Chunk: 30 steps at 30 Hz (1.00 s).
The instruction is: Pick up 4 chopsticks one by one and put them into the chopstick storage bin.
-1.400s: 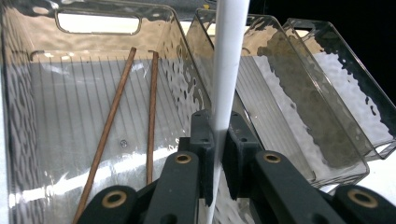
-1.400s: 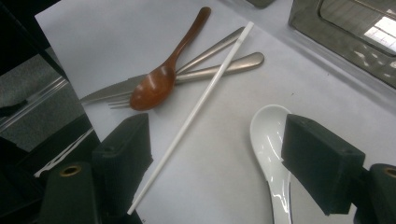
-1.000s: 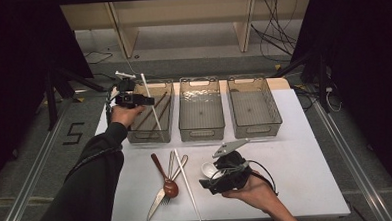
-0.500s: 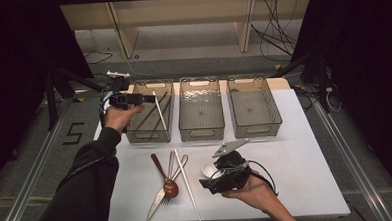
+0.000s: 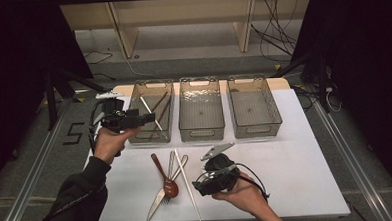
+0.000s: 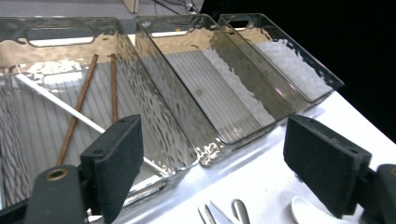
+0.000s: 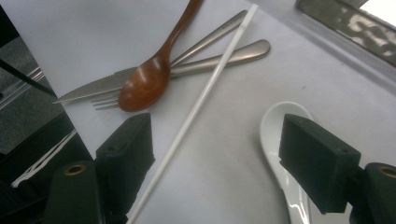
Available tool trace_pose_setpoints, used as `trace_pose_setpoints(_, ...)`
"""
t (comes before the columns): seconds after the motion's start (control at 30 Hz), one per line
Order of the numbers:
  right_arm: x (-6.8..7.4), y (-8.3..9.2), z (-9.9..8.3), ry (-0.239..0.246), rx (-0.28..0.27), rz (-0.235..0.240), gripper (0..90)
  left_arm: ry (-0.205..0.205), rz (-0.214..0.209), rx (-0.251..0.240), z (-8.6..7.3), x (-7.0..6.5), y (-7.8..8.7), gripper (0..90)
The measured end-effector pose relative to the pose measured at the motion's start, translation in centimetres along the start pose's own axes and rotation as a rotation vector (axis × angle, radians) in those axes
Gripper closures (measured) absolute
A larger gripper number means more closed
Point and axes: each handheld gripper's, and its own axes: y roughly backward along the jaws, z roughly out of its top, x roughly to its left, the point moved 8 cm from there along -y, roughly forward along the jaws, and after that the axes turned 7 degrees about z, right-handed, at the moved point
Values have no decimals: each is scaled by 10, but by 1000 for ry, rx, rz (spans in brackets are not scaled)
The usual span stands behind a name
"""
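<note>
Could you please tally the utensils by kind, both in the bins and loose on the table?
White chopsticks: 2 (one in the left bin, one on the table)
Brown chopsticks: 2
Wooden spoon: 1
White ceramic spoon: 1
Metal knife: 1
Metal fork: 1
Total: 8

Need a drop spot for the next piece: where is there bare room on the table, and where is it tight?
The table is bare right of the right gripper, below the right bin. The middle bin and right bin are empty. The left bin holds chopsticks. It is crowded at the cutlery pile left of the right gripper.
</note>
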Motion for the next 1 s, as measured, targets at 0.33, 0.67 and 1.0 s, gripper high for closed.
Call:
trace_pose_setpoints(0.33, -1, -22, 1, -12, 64, -13, 290, -42, -39, -25, -31, -19, 16, 164)
trace_pose_setpoints(0.67, 4, -45, -3, -15, 143, -8, 353, -56, -39, -47, -59, -23, 30, 156)
trace_pose_setpoints(1.0, 5, -57, -4, -7, 174, -4, 466, -72, -29, -102, -76, -29, 45, 156)
